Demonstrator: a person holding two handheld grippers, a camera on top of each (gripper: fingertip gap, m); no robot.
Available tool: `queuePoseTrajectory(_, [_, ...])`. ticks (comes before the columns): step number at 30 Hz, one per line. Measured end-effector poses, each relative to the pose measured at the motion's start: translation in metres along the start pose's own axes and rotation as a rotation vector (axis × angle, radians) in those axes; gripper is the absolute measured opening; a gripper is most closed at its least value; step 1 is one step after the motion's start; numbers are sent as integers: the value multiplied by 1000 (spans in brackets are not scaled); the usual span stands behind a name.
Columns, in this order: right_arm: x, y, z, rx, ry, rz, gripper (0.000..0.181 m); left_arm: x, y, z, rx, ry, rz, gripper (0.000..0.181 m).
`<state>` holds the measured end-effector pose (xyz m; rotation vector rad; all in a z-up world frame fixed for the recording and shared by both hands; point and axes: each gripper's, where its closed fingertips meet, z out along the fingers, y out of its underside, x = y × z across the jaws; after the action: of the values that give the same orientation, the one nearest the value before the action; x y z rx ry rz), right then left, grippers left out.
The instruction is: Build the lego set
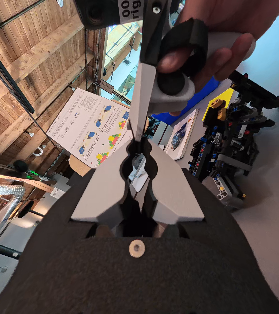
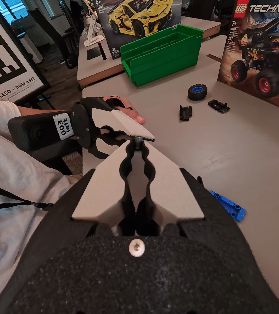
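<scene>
Left wrist view: the left gripper [image 1: 137, 142] has its tips pinched on a thin black rod-like piece [image 1: 132, 131], meeting the right gripper's grey finger [image 1: 141, 105]; a black toy-brick model [image 1: 228, 146] stands alongside.

Right wrist view: the right gripper [image 2: 137, 144] clamps a small grey bush [image 2: 137, 140] above the grey tabletop [image 2: 203, 144]; a blue-hubbed black toy wheel [image 2: 197, 91] and a green plastic bin [image 2: 160, 54] lie beyond.

The left gripper [image 1: 137, 141] is pointing up the middle of the frame, its tips pinched on something small and dark that cannot be made out. The right gripper [image 1: 138, 134] is reaching down from the top edge, its tips meeting the left one's, with a hand [image 1: 220, 42] gripping its handle at upper right. A dark brick model [image 1: 228, 149] is sitting at right on the grey table [image 1: 271, 220], just beside an open booklet [image 1: 181, 134]. An instruction poster [image 1: 91, 124] is standing left of centre.
</scene>
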<state>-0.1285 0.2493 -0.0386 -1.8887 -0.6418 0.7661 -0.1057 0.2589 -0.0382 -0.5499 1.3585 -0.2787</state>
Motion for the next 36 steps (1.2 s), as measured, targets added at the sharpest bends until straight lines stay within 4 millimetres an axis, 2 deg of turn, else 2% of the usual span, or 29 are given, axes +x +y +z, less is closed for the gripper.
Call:
queuePoseTrajectory(7, [-8,5,-4,-12,-65,7,8,5,-7,-5,50,38,23,8])
queuePoseTrajectory(12, [-16,1,-14,5,-127,19,8,1,-13,-12,90,26,44,5])
queuePoseTrajectory(13, [-14,-3,-18,29,-122,33,8,-3,-11,-13,91,9,47,2])
queuePoseTrajectory(15, [8,-3,-33,41,-27,29,8,-13,-7,-16,103,-2,28,0])
queuePoseTrajectory(17, [8,-4,-40,62,-55,72,8,-15,-7,-15,91,-1,25,0])
queuePoseTrajectory(20, [11,7,-37,13,-9,59,8,-3,1,-7,16,16,69,4])
queuePoseTrajectory(23, [8,11,-25,-17,40,6,8,14,-2,-1,-17,33,135,25])
queuePoseTrajectory(26, [6,12,-14,-47,98,-53,8,19,-5,6,-39,-13,148,32])
queuePoseTrajectory(28, [8,10,-11,-56,143,-94,8,10,-7,6,-38,-74,143,9])
queuePoseTrajectory(31, [0,5,-11,-29,103,-75,8,6,-13,1,-6,-72,84,8])
queuePoseTrajectory(36, [-5,1,-15,18,76,-80,9,4,-15,-1,-3,-85,126,8])
